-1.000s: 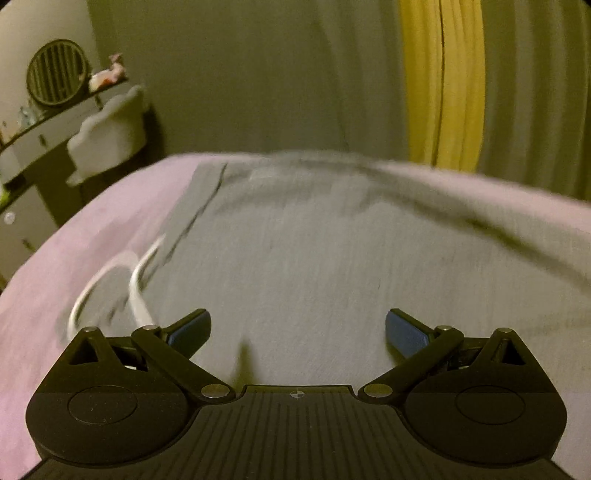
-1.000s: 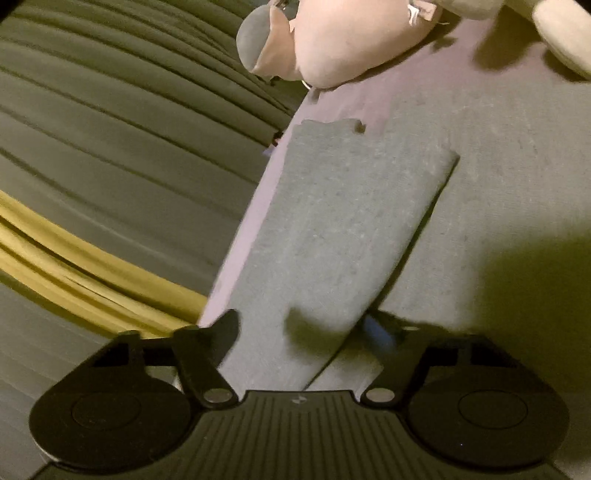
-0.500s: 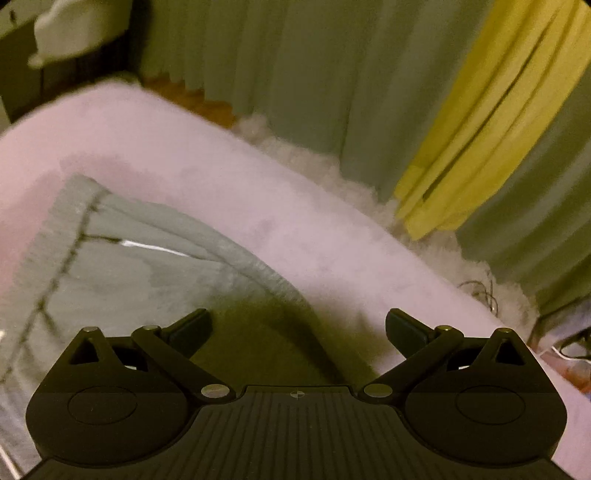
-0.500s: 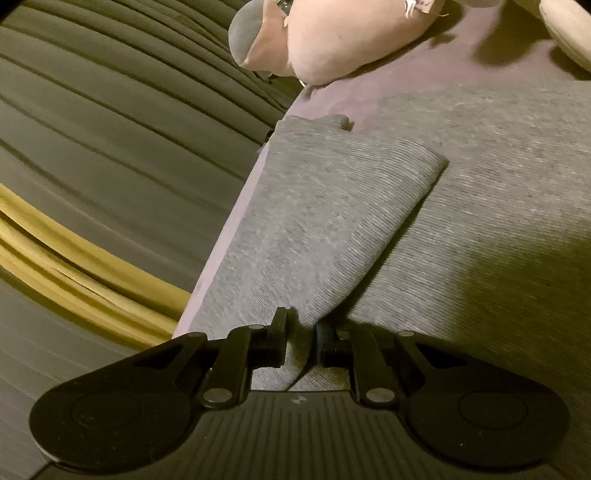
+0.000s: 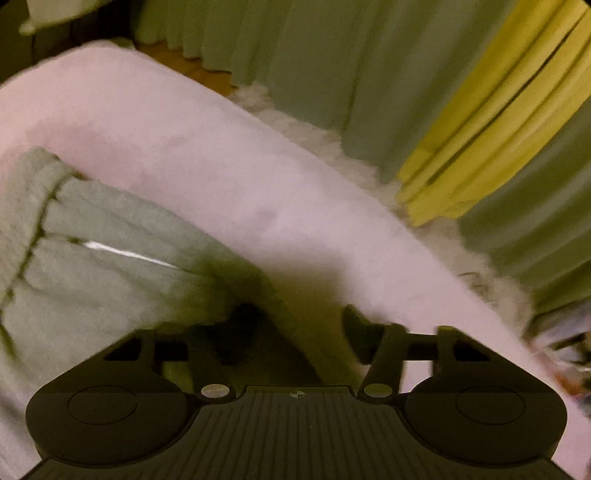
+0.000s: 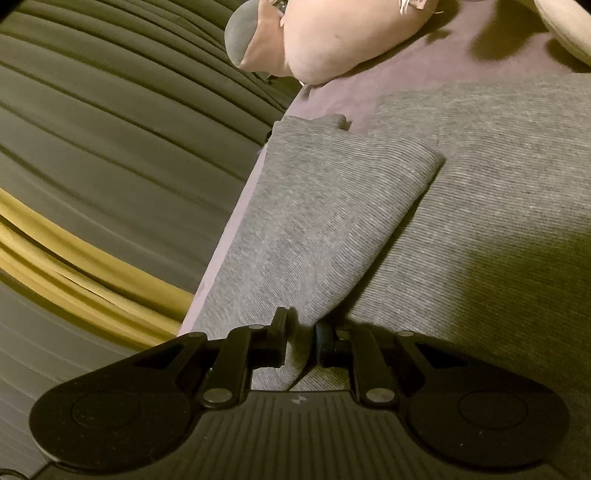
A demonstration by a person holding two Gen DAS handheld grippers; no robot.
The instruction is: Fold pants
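Note:
Grey ribbed pants lie flat on a pink bed sheet. In the right wrist view one pant leg lies folded over the other, and my right gripper is shut on its near edge. In the left wrist view the waistband end of the pants with a white drawstring lies at the left. My left gripper is low over the edge of the pants, jaws partly closed with a gap; the view is blurred.
A pink plush toy lies on the bed beyond the pant legs. Green curtains and a yellow curtain hang past the bed edge. A white fluffy rug lies on the floor beside the bed.
My left gripper swung from over the pants to the waistband side by the bed edge, and its jaws narrowed. My right gripper closed on the folded pant leg and holds it.

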